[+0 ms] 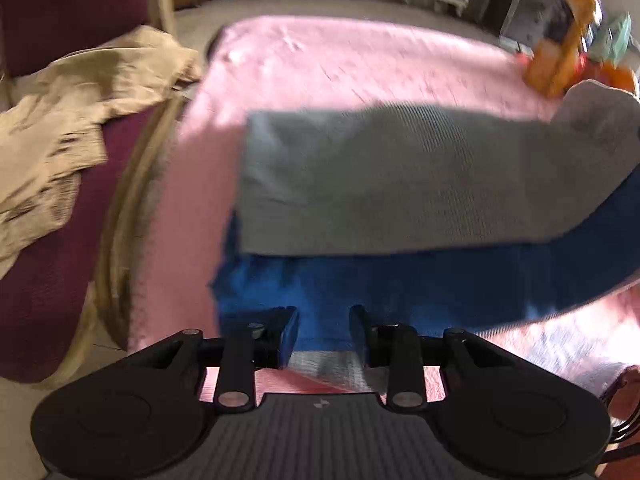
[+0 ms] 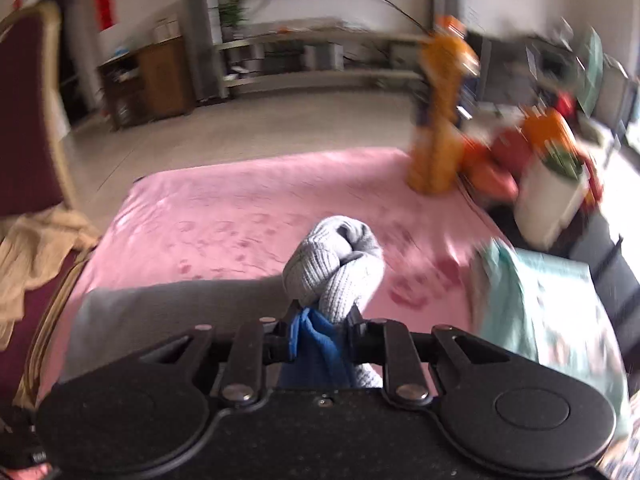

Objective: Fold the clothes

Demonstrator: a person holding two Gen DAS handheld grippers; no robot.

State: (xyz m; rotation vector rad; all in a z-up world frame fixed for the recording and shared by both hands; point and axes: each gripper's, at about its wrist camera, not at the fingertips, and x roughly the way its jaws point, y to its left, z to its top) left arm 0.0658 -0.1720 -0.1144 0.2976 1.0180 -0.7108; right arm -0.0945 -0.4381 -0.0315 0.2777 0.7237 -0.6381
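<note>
1. Left wrist view: the left gripper (image 1: 324, 330) sits at 6 o'clock, its fingers (image 1: 289, 334) a moderate gap apart with nothing pressed between the pads; blue cloth shows through the gap, beyond the tips
2. Left wrist view: the grey knit garment (image 1: 400, 176) fills the centre, spread over the pink cover (image 1: 340, 64) on the bench; its blue underside (image 1: 400, 288) shows along the near edge, from 6 o'clock up toward 3 o'clock, where the cloth rises out of frame
3. Left wrist view: a beige garment (image 1: 68, 120) lies crumpled at 9 o'clock on a maroon chair (image 1: 52, 288); orange packages (image 1: 560, 60), blurred, stand at 2 o'clock
4. Right wrist view: the right gripper (image 2: 322, 330) at 6 o'clock has its fingers (image 2: 292, 334) drawn narrow and clamped on a bunched corner of the grey knit garment (image 2: 336, 264), with blue fabric (image 2: 316, 356) pinched in the same grip
5. Right wrist view: the rest of the garment trails toward 8 o'clock over the pink cover (image 2: 240, 216); a pale teal cloth (image 2: 532, 300) lies at 4 o'clock; an orange bottle (image 2: 436, 120) and a white pot (image 2: 552, 200) stand at 2 o'clock, blurred
</note>
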